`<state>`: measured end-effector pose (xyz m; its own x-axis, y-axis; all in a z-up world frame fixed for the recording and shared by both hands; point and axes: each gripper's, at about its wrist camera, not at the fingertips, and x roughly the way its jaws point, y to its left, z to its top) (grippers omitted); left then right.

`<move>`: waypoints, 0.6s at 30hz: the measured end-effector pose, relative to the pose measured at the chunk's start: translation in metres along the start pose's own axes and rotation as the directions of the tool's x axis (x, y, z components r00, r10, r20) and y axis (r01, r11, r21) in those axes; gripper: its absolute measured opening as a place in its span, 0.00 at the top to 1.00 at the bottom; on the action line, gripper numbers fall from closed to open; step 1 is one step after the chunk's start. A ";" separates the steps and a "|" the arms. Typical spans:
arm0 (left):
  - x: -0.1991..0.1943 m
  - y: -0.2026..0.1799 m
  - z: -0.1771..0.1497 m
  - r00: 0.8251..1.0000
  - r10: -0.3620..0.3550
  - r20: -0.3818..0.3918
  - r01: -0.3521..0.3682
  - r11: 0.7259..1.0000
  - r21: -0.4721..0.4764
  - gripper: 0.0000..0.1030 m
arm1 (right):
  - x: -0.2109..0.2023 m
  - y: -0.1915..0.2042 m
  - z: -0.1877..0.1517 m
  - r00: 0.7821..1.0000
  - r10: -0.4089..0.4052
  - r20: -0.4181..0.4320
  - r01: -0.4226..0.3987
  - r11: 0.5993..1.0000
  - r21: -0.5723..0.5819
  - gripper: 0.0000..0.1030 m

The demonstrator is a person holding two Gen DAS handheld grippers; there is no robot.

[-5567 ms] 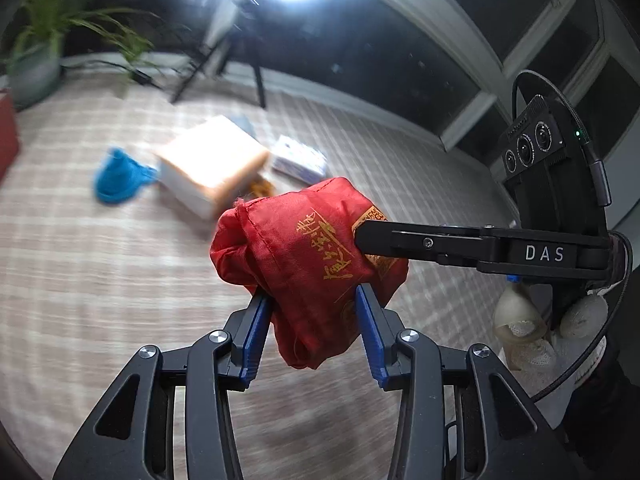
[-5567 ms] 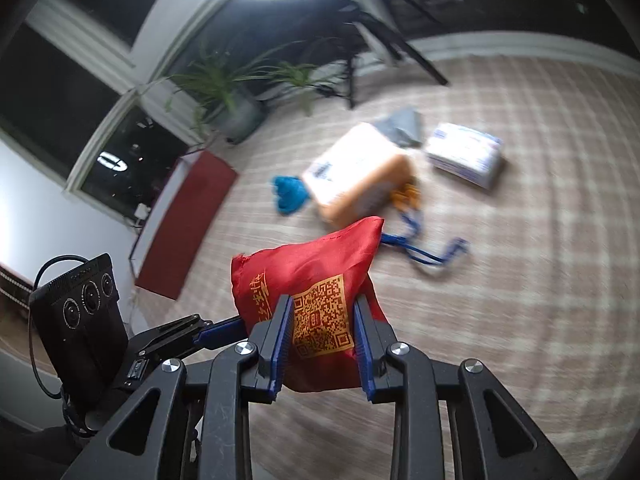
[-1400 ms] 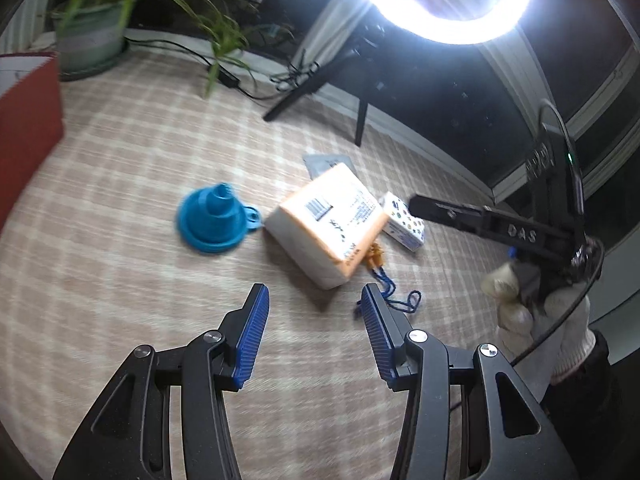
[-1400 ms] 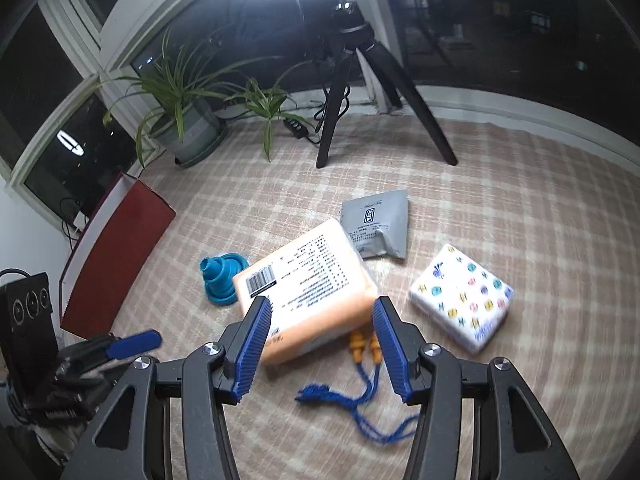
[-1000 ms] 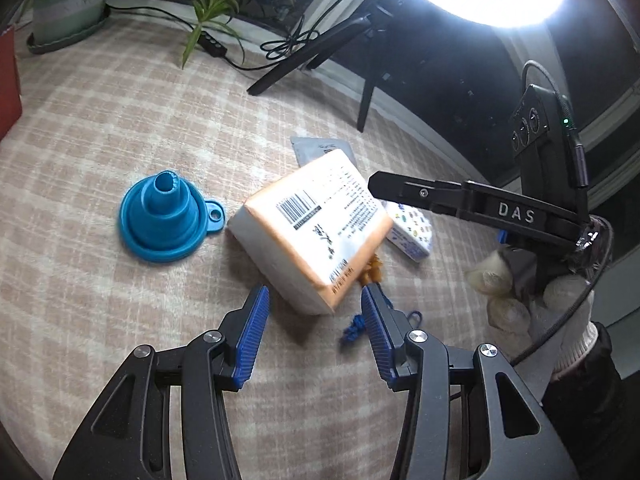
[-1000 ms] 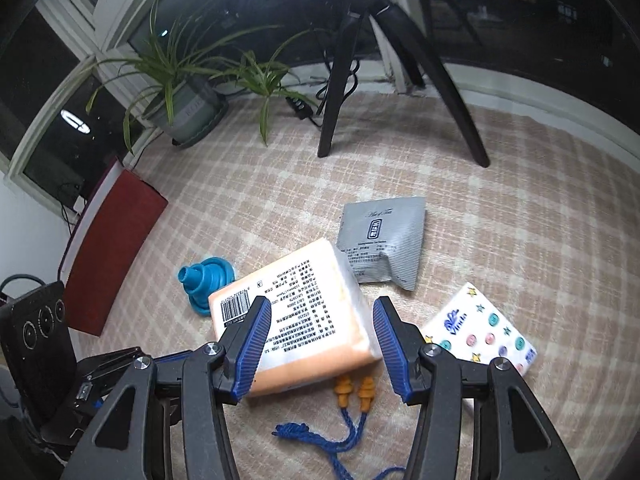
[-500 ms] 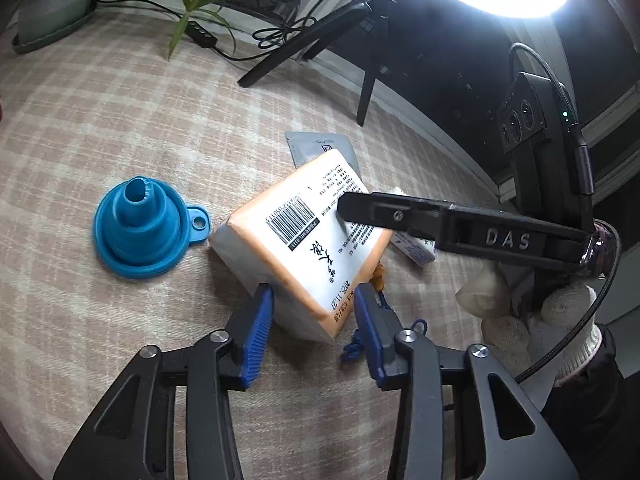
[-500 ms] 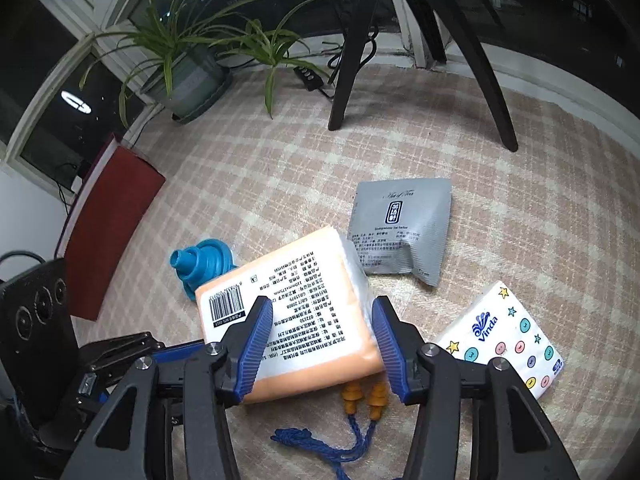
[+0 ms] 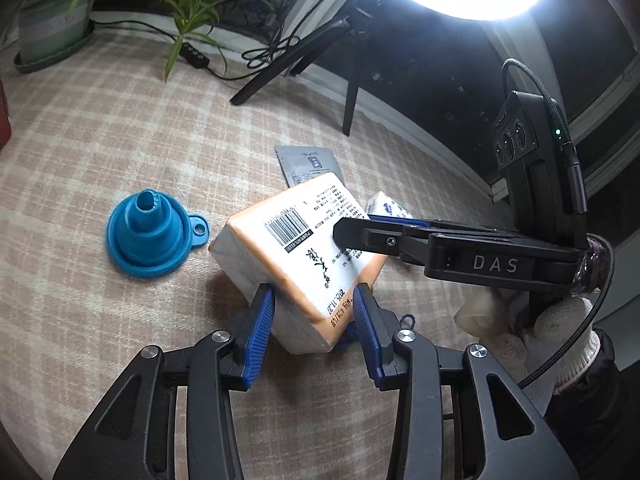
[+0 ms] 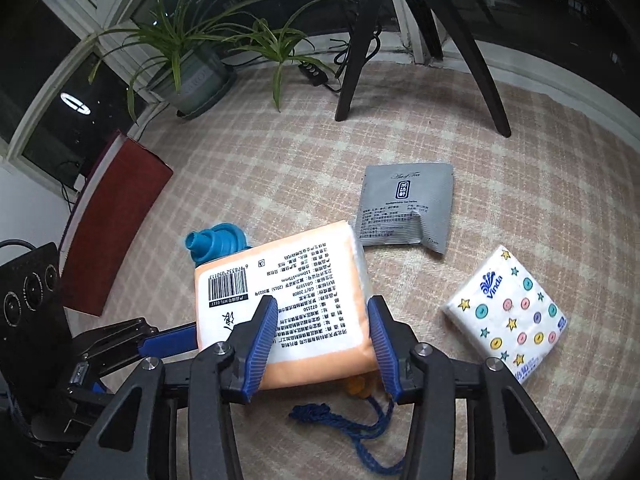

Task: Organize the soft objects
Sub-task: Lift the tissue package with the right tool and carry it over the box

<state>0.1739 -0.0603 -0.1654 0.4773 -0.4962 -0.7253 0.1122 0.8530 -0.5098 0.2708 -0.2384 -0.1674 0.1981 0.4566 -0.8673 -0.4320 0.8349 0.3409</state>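
Left claw (image 9: 314,314) clamped on the near corner of the orange tissue pack (image 9: 304,252), right claw (image 10: 322,336) just been closing across its near end, pads against both sides. Pack lying on the checked rug (image 9: 100,152), long axis running away toward the grey sachet (image 10: 404,208). Probably a two-handed lift next.

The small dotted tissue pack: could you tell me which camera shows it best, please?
The right wrist view: the small dotted tissue pack lies whole and unobstructed, print legible. The left wrist view shows only a corner, behind the orange tissue pack.
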 end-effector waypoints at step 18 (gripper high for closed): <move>-0.092 -0.006 -0.001 0.980 0.022 0.197 -0.033 0.998 0.052 0.63 | -0.060 0.071 -0.002 0.992 0.017 0.127 -0.011 0.999 -0.047 0.60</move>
<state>0.1280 -0.0200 -0.0963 0.6419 -0.4357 -0.6310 0.1412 0.8760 -0.4612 0.2264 -0.2069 -0.0921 0.3013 0.5061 -0.8081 -0.4749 0.8146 0.3331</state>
